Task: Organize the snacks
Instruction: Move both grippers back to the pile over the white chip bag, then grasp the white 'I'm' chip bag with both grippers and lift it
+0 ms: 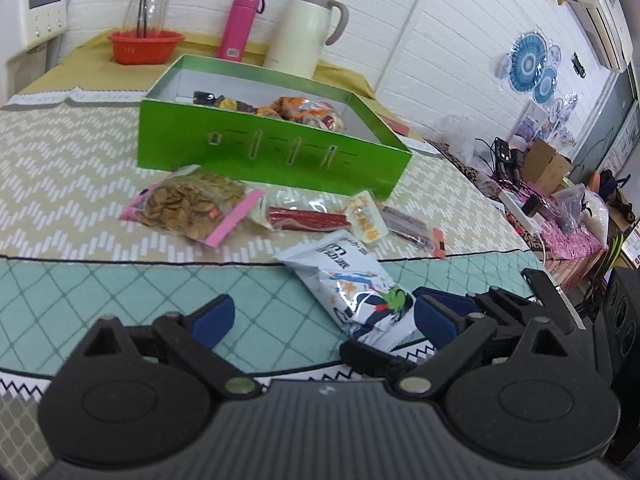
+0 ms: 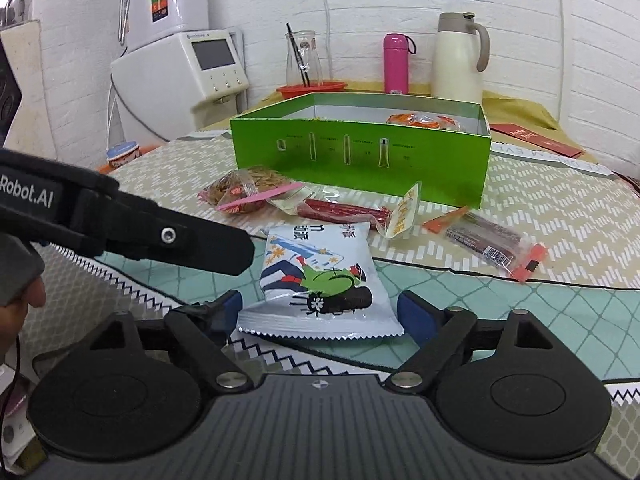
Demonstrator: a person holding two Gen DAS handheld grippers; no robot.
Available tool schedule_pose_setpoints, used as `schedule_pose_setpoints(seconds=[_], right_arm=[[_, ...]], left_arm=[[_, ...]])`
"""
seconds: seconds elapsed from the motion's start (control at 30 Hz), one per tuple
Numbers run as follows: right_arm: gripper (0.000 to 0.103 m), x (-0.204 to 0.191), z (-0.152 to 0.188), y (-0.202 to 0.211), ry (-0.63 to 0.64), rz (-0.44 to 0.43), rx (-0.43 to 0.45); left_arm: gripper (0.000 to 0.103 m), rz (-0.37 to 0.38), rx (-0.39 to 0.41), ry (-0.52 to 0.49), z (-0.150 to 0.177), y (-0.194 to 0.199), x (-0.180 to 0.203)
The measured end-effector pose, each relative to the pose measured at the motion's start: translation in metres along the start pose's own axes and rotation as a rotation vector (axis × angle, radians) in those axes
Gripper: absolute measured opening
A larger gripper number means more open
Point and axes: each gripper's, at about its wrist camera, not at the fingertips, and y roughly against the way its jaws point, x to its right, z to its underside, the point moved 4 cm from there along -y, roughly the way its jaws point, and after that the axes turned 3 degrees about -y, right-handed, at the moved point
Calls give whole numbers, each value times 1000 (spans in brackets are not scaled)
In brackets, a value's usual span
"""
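Observation:
A white-and-blue snack packet [image 2: 320, 276] lies on the teal cloth, its near end between the open fingers of my right gripper [image 2: 320, 314]. It also shows in the left wrist view [image 1: 352, 284]. My left gripper [image 1: 324, 318] is open and empty, just left of the packet. A green box [image 1: 264, 148] holds several snacks. In front of it lie a pink-edged bag of crisps [image 1: 188, 204], a red sausage pack [image 1: 304, 216], a small yellow packet [image 1: 366, 218] and a dark stick pack [image 1: 412, 230].
A red basket [image 1: 146, 46], glass carafe [image 1: 148, 0], pink flask [image 1: 240, 26] and cream jug [image 1: 304, 30] stand behind the box. A white appliance [image 2: 180, 76] stands at the left. The left gripper's body [image 2: 120, 220] reaches into the right wrist view.

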Motion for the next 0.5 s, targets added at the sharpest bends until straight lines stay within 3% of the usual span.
schedule_pose_setpoints(seconds=[0.13, 0.33, 0.4, 0.47, 0.5], right_arm=[[103, 7, 2, 15, -8, 1, 6], [103, 11, 0, 17, -34, -7, 21], [103, 11, 0, 12, -27, -9, 11], [103, 14, -1, 7, -32, -4, 3], [103, 16, -1, 6, -36, 7, 3]], left_arm=[[95, 41, -4, -9, -6, -13, 7], [91, 34, -22, 23, -13, -29, 3], [84, 27, -25, 31, -14, -29, -3], [64, 19, -34, 40, -15, -29, -9], [64, 17, -38, 47, -15, -29, -11]])
